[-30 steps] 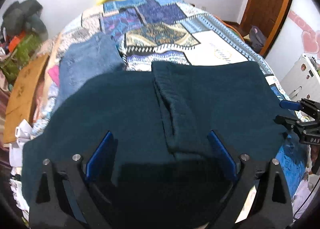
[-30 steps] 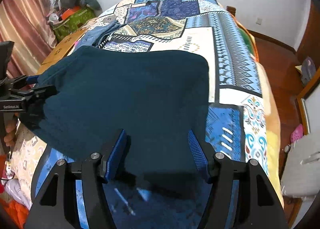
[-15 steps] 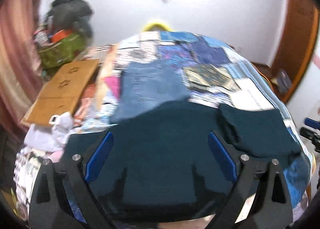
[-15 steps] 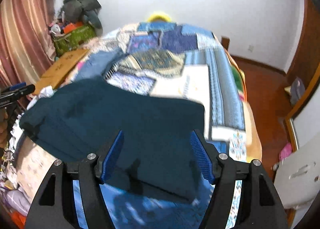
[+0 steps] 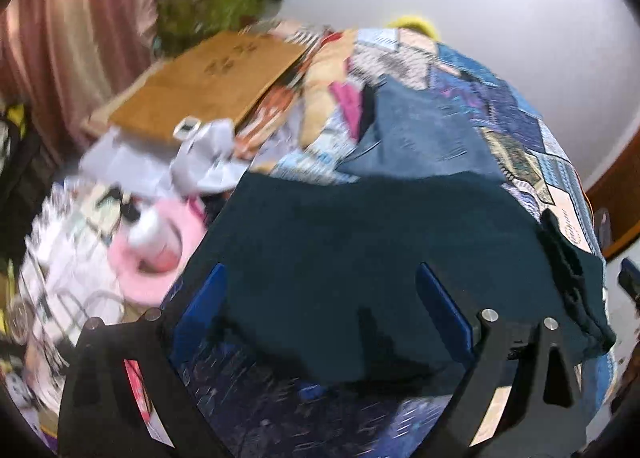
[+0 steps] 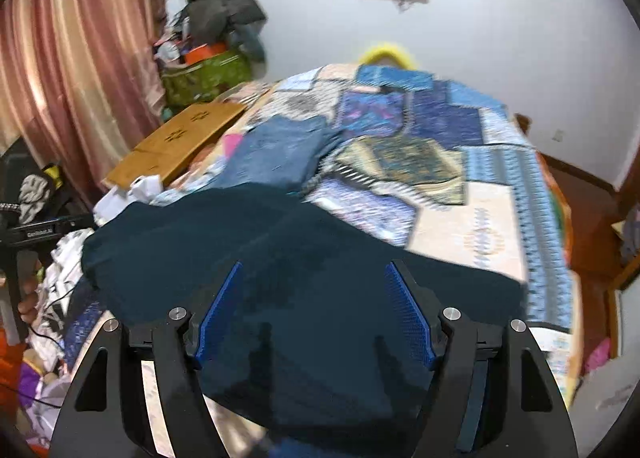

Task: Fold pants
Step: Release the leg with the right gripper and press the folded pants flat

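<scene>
We are reading both wrist views from the left side across. At far left, beside the bed, we are noting a pink curtain (image 6: 72,70) and a wooden board (image 5: 208,86) with white clutter at its near end; the left view is blurring and now taking in this floor-side clutter, which it was not showing a second ago, so we are judging that the left gripper (image 5: 324,322) is swinging away toward the bed's left edge. Its blue pads (image 5: 200,306) are standing spread with nothing pinched; the cloth is lying below them, not between them. In the middle, the dark teal pants (image 5: 380,258) are lying flat on the patchwork bedspread (image 6: 500,226), near its front edge, now as a compact folded block; a second ago they were spread wider with a lapped ridge running down the centre. A folded pair of blue jeans (image 6: 276,154) is lying just behind them, touching or nearly so. Moving right, the right gripper (image 6: 314,314) is hovering above the pants' near edge, its jaws having just been opening, with nothing gripped between them. We are judging that a fold is freshly laid and released, and that both tools are backing off; whether one more fold is needed we cannot tell.
</scene>
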Tool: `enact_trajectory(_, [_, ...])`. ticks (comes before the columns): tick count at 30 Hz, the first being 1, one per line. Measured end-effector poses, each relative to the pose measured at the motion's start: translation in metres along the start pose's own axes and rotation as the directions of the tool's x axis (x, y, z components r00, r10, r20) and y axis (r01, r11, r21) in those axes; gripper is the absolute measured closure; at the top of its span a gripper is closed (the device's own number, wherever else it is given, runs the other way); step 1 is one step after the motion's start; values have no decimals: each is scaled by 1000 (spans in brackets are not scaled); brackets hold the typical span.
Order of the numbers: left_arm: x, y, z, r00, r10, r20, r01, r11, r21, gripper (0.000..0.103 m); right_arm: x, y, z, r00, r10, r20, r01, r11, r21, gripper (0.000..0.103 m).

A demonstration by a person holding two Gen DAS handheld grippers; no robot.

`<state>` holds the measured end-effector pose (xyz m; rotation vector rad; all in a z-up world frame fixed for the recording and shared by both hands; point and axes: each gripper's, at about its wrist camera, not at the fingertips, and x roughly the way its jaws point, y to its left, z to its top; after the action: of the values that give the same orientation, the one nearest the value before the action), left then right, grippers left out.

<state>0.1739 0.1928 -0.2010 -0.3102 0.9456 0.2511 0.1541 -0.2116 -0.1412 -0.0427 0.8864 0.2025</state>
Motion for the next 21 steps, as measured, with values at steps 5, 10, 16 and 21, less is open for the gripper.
enact_trajectory(5, [15, 37, -15, 995, -48, -85, 37, 991, -130, 7, 34, 24, -12, 994, 63, -89, -62, 998, 10, 33])
enact_trajectory(10, [30, 54, -35, 974, -153, -169, 111, 966, -233, 7, 49, 37, -29, 988, 76, -134, -74, 997, 19, 29])
enact_trajectory(16, [45, 69, -60, 943, -281, -181, 189, 895, -405, 6, 47, 43, -29, 987, 69, -145, -70, 998, 3, 21])
enact_trajectory(21, [58, 66, -55, 924, -337, -184, 231, 871, -433, 0, 48, 45, -29, 987, 69, -144, -70, 998, 1, 19])
